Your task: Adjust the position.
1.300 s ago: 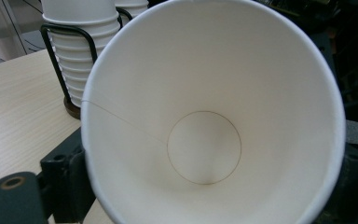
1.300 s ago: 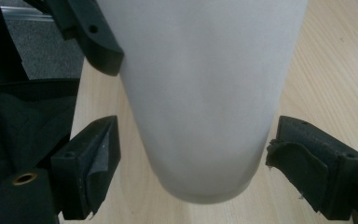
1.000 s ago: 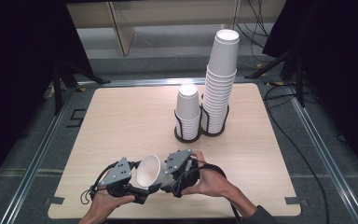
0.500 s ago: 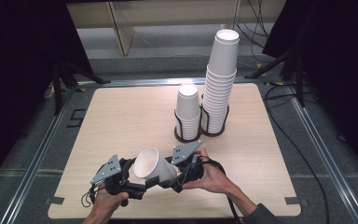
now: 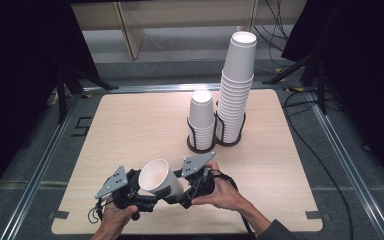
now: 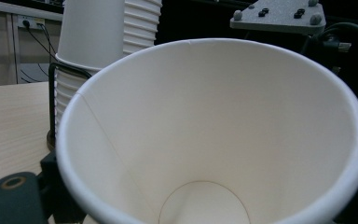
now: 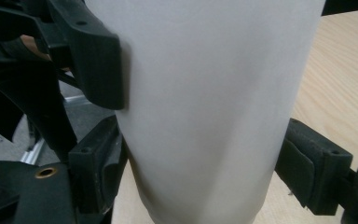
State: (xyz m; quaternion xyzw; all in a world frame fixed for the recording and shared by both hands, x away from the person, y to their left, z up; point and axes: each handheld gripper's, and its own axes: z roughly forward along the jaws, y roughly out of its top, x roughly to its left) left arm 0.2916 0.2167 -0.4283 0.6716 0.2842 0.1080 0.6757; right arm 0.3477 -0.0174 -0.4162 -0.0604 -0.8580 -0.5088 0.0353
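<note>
— Where's the paper cup?

— Near the table's front edge, tilted, mouth up and leftward. The right gripper clamps its wall.

— And the left gripper?

— Its jaws have just been closing, one pressing the cup's side.

— Beyond?

— Two cup stacks, far side.

Cup: a white paper cup sits close up, its open mouth facing the camera and its round bottom low in the frame.
Seam: a thin line runs down the cup's inner wall on the left.
Left gripper: a black jaw tip with a brass-ringed hole sits bottom left, just beside the cup's rim; its jaws have just been closing.
Other gripper: a grey plate with bolts and black cables, top right behind the cup.
Stacks: ribbed white cup stacks in a black wire holder, upper left.
Table: pale wood, at left.
</note>
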